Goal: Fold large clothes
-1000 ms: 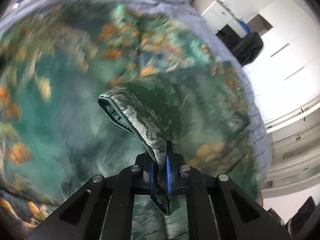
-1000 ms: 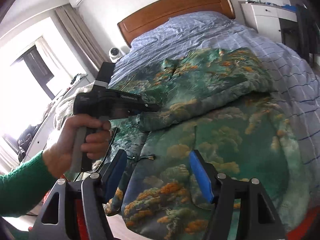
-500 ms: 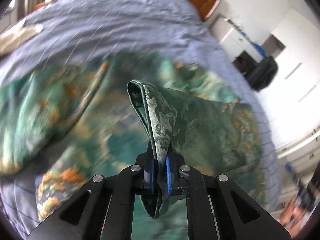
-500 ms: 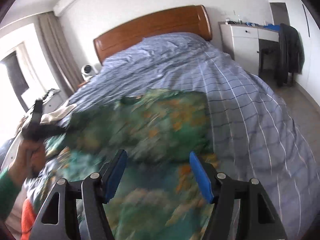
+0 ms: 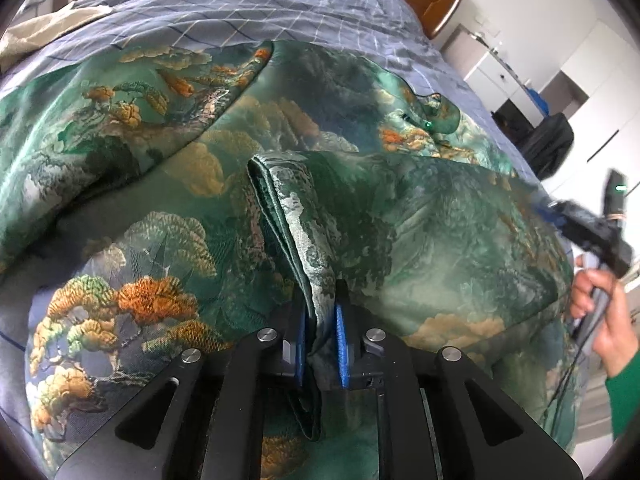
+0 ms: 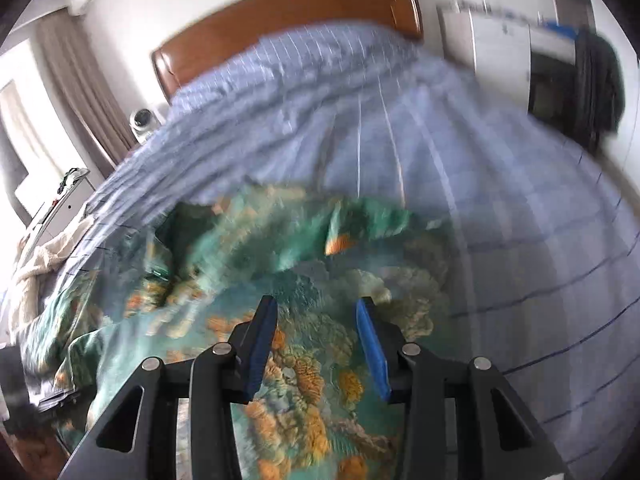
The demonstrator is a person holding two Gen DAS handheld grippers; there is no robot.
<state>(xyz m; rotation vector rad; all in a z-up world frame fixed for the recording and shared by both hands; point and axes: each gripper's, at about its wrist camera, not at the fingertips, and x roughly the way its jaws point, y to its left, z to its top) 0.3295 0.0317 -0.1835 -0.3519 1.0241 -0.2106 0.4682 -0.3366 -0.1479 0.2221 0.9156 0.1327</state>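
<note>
A glossy green brocade garment (image 5: 168, 208), woven with orange trees, lies spread on a blue checked bedspread (image 5: 248, 4). The left gripper (image 5: 320, 344) pinches a thick folded hem (running toward 11 o'clock). The right gripper (image 6: 316, 344) hovers with jaws apart, holding nothing, above the blurred cloth.

Both wrist views close over the bed (image 5: 280, 4), sharing its garment (image 6: 304, 280).
</note>
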